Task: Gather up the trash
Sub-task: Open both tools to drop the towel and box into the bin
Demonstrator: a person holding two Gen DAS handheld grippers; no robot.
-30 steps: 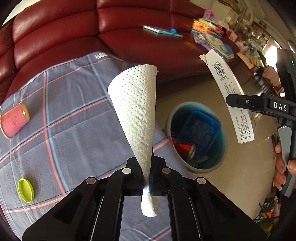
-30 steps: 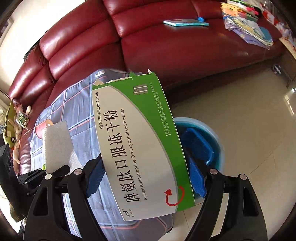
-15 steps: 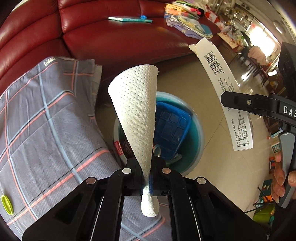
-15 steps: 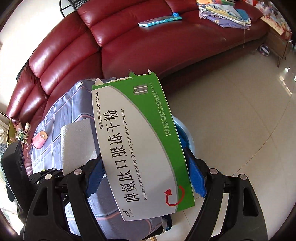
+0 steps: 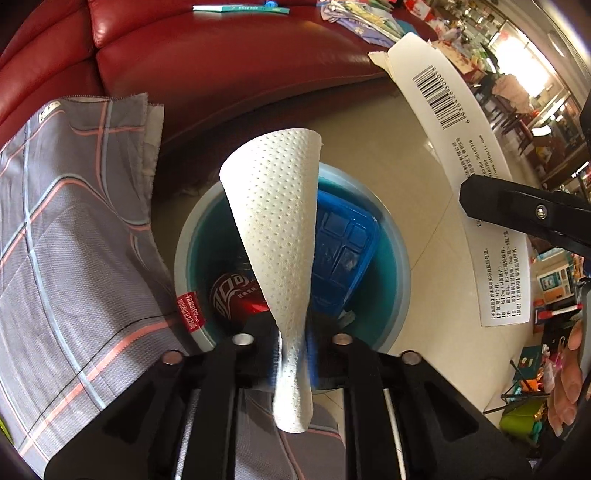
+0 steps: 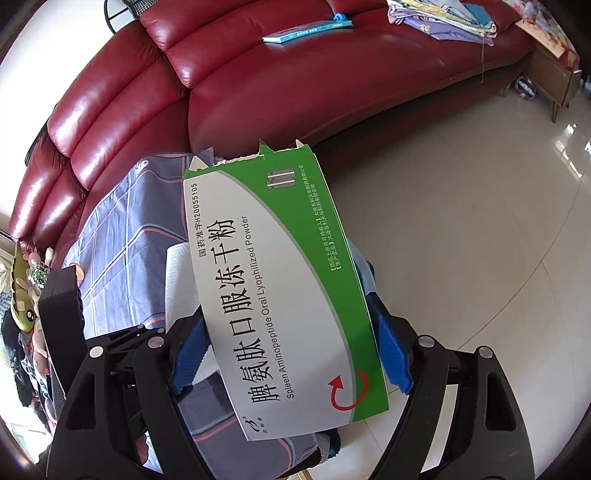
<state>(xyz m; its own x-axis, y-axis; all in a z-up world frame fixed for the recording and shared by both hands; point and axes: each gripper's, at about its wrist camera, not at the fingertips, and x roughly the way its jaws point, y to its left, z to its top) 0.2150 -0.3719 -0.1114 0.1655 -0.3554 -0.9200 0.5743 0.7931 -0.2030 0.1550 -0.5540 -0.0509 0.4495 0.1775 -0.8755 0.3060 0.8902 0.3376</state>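
My left gripper [image 5: 293,354] is shut on a white dotted paper towel [image 5: 277,229] and holds it upright right above the teal trash bin [image 5: 400,266] on the floor. The bin holds a blue plastic tray [image 5: 341,254] and a red soda can [image 5: 231,291]. My right gripper [image 6: 291,354] is shut on a green and white medicine box [image 6: 273,288]. In the left wrist view this box [image 5: 458,155] hangs to the right of the bin, beyond its rim. The towel also shows in the right wrist view [image 6: 177,280], left of the box.
A table with a grey plaid cloth [image 5: 74,229] stands left of the bin. A red leather sofa [image 6: 295,81] runs behind, with a book [image 6: 306,31] and clothes on it. Beige tiled floor [image 6: 461,221] lies to the right.
My left gripper has carried the paper towel from over the table to above the bin. My right gripper has come closer to the bin with the box.
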